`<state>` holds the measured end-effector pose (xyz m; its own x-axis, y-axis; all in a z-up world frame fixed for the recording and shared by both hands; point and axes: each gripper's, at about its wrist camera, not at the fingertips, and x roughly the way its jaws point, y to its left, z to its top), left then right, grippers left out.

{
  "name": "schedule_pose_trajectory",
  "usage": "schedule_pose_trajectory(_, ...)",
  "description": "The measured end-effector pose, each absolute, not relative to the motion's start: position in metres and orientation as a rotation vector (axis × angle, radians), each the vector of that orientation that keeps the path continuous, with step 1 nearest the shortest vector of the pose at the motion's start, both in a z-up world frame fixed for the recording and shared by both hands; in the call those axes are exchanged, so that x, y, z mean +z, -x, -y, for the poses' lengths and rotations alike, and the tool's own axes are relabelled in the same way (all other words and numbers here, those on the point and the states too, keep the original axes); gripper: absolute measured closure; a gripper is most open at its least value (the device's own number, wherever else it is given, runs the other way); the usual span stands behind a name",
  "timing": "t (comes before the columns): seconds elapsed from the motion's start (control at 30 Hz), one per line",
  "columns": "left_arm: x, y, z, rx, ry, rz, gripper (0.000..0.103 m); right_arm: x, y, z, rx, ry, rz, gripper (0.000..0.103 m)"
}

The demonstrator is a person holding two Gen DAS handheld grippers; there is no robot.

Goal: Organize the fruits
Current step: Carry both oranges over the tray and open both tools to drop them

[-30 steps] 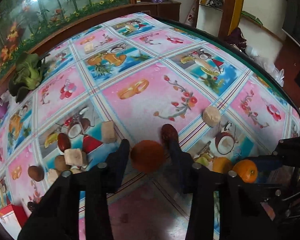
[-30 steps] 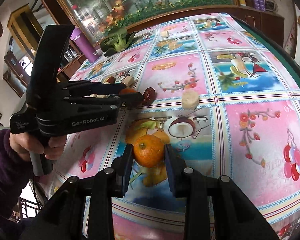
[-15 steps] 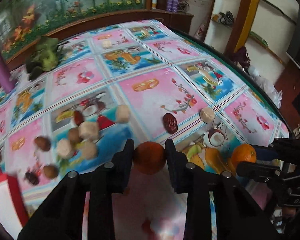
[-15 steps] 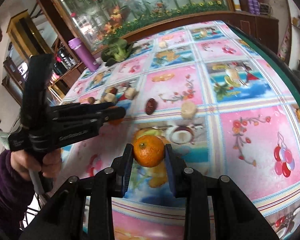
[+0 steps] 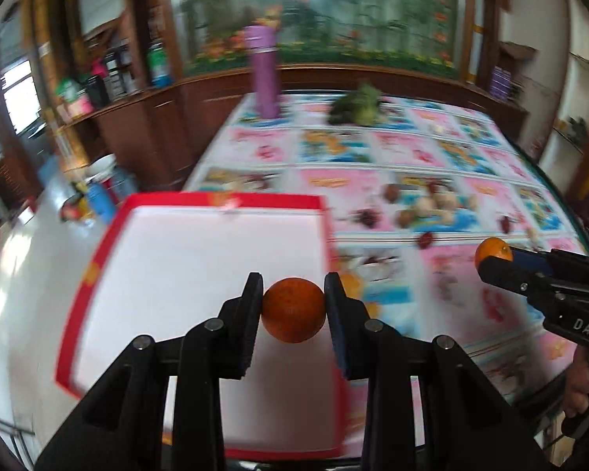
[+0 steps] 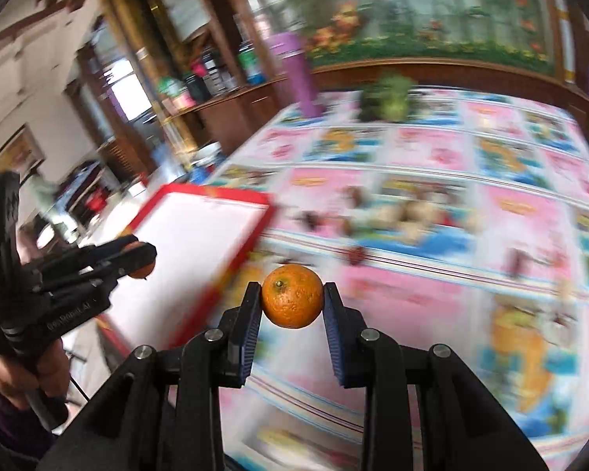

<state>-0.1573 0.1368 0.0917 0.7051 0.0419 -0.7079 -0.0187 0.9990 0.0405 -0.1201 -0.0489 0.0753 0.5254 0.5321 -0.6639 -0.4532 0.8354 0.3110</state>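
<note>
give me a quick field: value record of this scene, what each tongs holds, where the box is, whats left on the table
left tongs: shut on a dull orange fruit, held above the red box
right tongs: shut on an orange, above the tablecloth, beside the box
red box: white inside, nothing in it yet, at the table's edge
tablecloth: fruit-print squares
left on table: blurred cluster of small fruits, leafy greens, purple bottle

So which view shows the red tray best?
The left wrist view: the red tray fills the frame, white inside visible. The right wrist view shows it blurred, at an angle, partly behind the left tongs.
</note>
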Motion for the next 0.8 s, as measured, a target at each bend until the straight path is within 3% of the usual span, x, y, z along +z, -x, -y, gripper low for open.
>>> schedule_pose_trajectory(0.33,0.061,0.156,-0.192,0.193,0.001,-0.834,0.069,0.042,0.094,-0.068,0.711,-0.024,-0.939,0.073)
schedule_pose_trajectory(0.8,0.039,0.158,-0.220,0.333,-0.023,-0.887,0.068,0.019,0.096,-0.096,0.687,0.048,-1.007,0.070)
